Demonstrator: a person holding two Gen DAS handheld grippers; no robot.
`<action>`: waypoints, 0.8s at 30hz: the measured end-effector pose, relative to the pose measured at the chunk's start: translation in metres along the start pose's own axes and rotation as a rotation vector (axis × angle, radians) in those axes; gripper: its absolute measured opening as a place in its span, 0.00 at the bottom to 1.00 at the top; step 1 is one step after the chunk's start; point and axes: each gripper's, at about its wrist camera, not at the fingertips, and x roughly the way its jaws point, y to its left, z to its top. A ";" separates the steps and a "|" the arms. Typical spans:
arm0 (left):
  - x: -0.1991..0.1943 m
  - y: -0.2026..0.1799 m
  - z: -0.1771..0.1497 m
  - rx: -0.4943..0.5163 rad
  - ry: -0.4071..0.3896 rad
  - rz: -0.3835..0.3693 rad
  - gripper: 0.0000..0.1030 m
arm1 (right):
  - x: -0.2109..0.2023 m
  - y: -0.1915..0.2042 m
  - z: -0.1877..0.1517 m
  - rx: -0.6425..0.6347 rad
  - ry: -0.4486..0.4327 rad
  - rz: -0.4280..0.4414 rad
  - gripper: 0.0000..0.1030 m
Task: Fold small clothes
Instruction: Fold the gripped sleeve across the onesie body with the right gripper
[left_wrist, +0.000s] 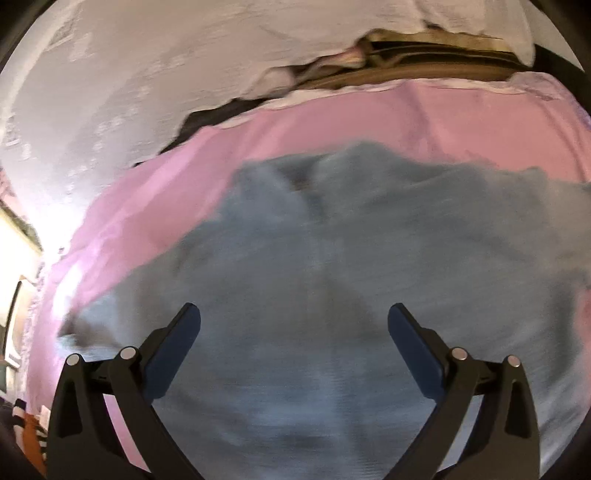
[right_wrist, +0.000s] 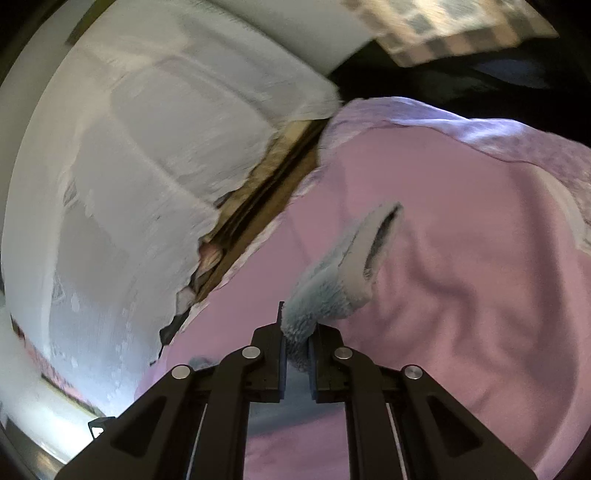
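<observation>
A blue-grey fleece garment (left_wrist: 332, 258) lies spread on a pink sheet (left_wrist: 147, 206), blurred in the left wrist view. My left gripper (left_wrist: 294, 317) hangs open and empty just above it, jaws wide apart. In the right wrist view my right gripper (right_wrist: 297, 334) is shut on a bunched part of the same blue-grey garment (right_wrist: 332, 291), which sticks up past the fingertips; a cuff-like opening (right_wrist: 380, 236) shows at its far end. The pink sheet (right_wrist: 461, 277) lies beneath.
A white quilted cover (left_wrist: 147, 74) lies beyond the pink sheet, also in the right wrist view (right_wrist: 147, 147). A dark gap with a wooden edge (right_wrist: 266, 199) runs between them. A checked cloth (right_wrist: 443, 26) is at the top right. Striped and orange fabric (left_wrist: 29, 435) shows at the lower left.
</observation>
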 end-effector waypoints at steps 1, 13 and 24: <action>0.002 0.011 -0.003 -0.013 0.002 0.003 0.96 | 0.002 0.010 -0.004 -0.017 0.008 0.004 0.09; 0.059 0.132 -0.055 -0.372 0.043 -0.225 0.96 | 0.061 0.150 -0.087 -0.198 0.154 0.075 0.09; 0.061 0.132 -0.058 -0.383 0.031 -0.252 0.96 | 0.099 0.248 -0.164 -0.305 0.238 0.110 0.09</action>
